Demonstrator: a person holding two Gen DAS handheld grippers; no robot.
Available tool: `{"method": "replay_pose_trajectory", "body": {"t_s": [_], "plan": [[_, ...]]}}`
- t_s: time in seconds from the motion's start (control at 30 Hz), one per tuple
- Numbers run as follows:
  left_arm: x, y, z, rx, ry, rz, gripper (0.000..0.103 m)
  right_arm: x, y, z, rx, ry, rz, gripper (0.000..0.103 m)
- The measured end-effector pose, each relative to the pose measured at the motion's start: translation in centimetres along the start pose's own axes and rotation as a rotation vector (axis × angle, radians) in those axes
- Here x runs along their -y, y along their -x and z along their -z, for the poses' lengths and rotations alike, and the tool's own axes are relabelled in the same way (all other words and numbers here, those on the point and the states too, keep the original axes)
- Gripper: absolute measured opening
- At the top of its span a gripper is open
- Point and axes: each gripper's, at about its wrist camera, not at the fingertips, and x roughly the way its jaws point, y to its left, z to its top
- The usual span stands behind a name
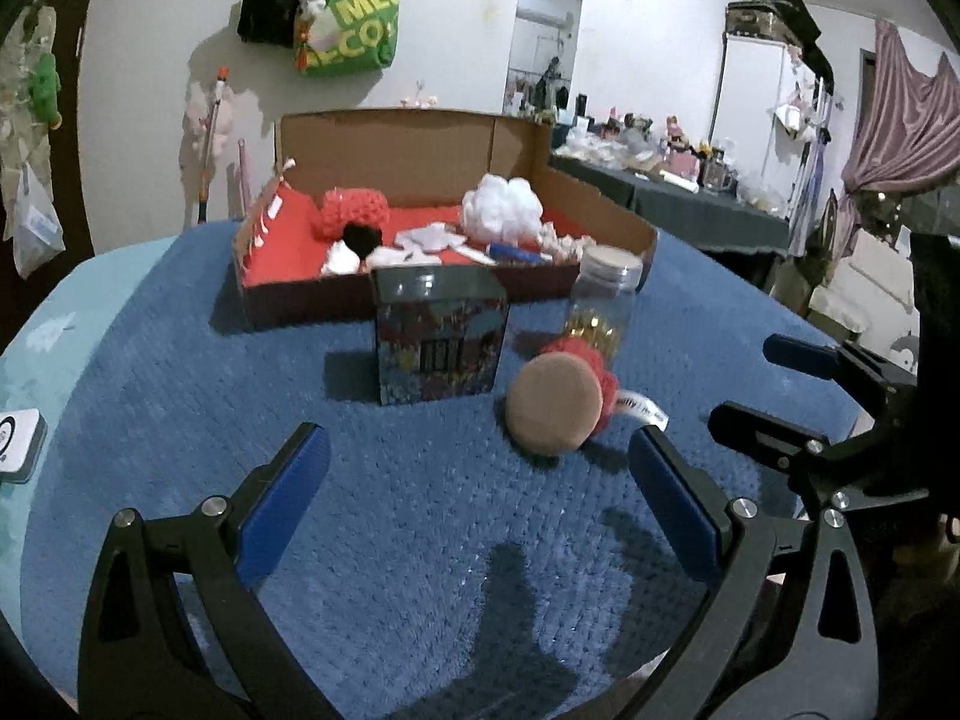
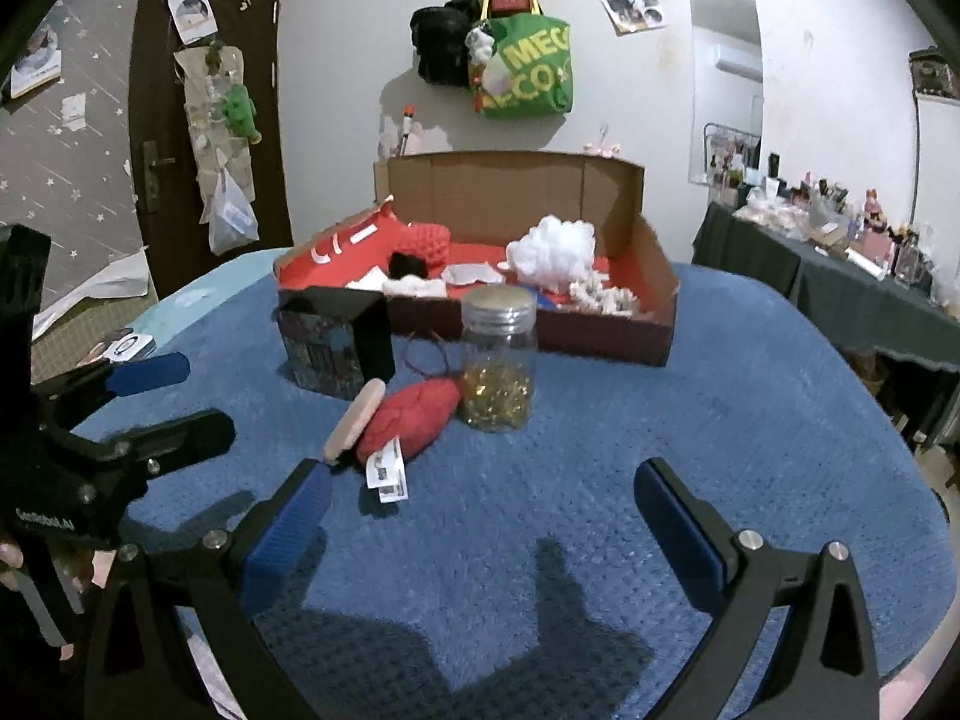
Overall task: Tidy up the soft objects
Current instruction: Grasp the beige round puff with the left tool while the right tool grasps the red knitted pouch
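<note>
The left gripper [image 1: 480, 480] is spread wide at the bottom of its frame, its ribbed blue pads holding nothing above the nubby blue blanket [image 1: 420, 540]. The right gripper [image 2: 483, 510] gapes equally wide, also empty. Centre frame, a round tan puff [image 1: 553, 403] leans against a red knitted pouch [image 2: 414, 414], beside a glass jar [image 2: 498, 360]. Behind, the cardboard box [image 1: 420, 144] holds fluffy white cotton [image 1: 504, 207].

Jar [image 2: 497, 360] and dark box [image 2: 336, 342] stand before the cardboard tray [image 2: 657, 276].
</note>
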Motion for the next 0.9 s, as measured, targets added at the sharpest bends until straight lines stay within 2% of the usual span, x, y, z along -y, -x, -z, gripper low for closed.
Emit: {"method": "replay_pose_trajectory", "body": {"t_s": [0.2, 0.33, 0.4, 0.47, 0.5, 0.57, 0.7, 0.73, 0.9], "plan": [[-0.2, -1.1, 0.1, -0.034, 0.002, 0.02, 0.101, 1.0, -1.2, -0.2, -0.026, -0.048, -0.054, 0.103], [-0.5, -1.9, -0.1, -0.055, 0.005, 0.029, 0.101, 1.6, -2.6, -0.5, -0.059, -0.093, -0.139, 0.102], [-0.6, -2.2, -0.2, -0.065, 0.006, 0.033, 0.101, 1.9, -3.5, -0.9, -0.086, -0.124, -0.202, 0.093], [-0.9, -2.3, -0.3, -0.069, 0.007, 0.032, 0.101, 2.0, -4.8, -1.3, -0.118, -0.152, -0.254, 0.075], [-1.0, -2.4, -0.4, -0.07, 0.008, 0.032, 0.101, 2.0, -5.4, -1.5, -0.137, -0.162, -0.275, 0.071], [-1.2, -2.4, -0.5, -0.074, 0.009, 0.032, 0.101, 2.1, -6.5, -1.6, -0.167, -0.182, -0.304, 0.053], [-1.5, -2.5, -0.5, -0.08, 0.003, 0.031, 0.101, 1.9, -7.2, -1.4, -0.179, -0.205, -0.378, 0.031], [-1.6, -2.5, -0.5, -0.083, 0.002, 0.03, 0.101, 1.9, -7.2, -1.5, -0.181, -0.217, -0.406, 0.016], [-1.3, -2.8, -0.4, -0.09, -0.003, 0.037, 0.101, 2.0, -6.1, -1.4, -0.167, -0.213, -0.442, 0.012]]}}
